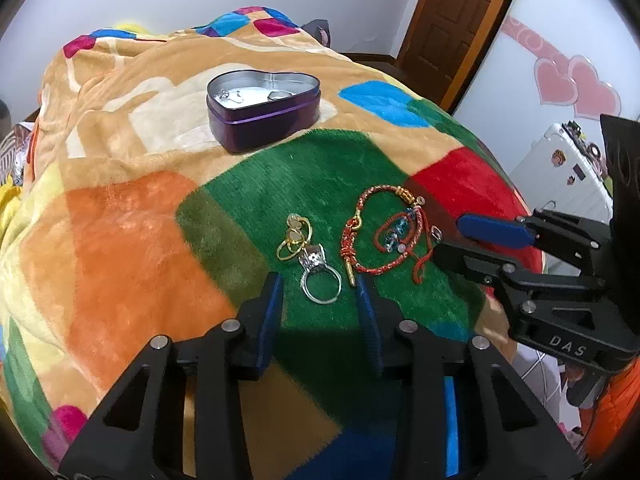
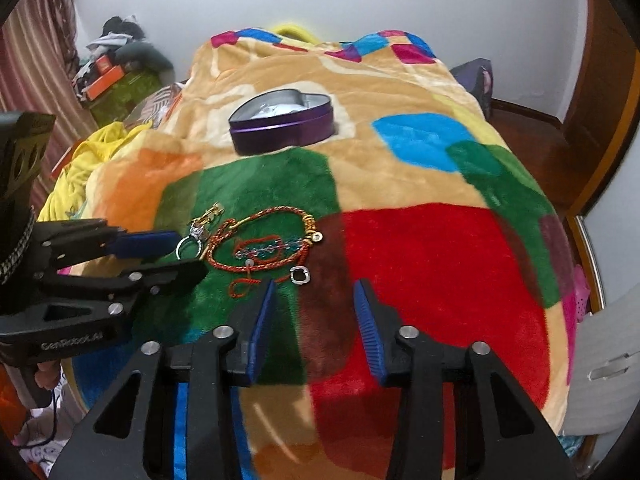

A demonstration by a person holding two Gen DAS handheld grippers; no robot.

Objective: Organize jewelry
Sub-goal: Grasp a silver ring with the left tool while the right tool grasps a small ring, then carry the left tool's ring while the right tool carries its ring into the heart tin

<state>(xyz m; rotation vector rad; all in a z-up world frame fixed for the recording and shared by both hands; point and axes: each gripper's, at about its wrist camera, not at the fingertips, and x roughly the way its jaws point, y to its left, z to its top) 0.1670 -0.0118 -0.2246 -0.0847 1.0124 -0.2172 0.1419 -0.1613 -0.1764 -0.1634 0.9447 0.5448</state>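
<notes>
A purple heart-shaped tin stands open on the blanket with a few small silver pieces inside. Nearer, on the green patch, lie gold rings, a silver ring, a red-and-gold braided bracelet around a blue bead bracelet, and a small square silver ring. My left gripper is open and empty just short of the silver ring. My right gripper is open and empty, just short of the square ring.
A patchwork fleece blanket covers the bed. A wooden door and a white suitcase are to the right; clutter and a yellow cloth are to the left of the bed.
</notes>
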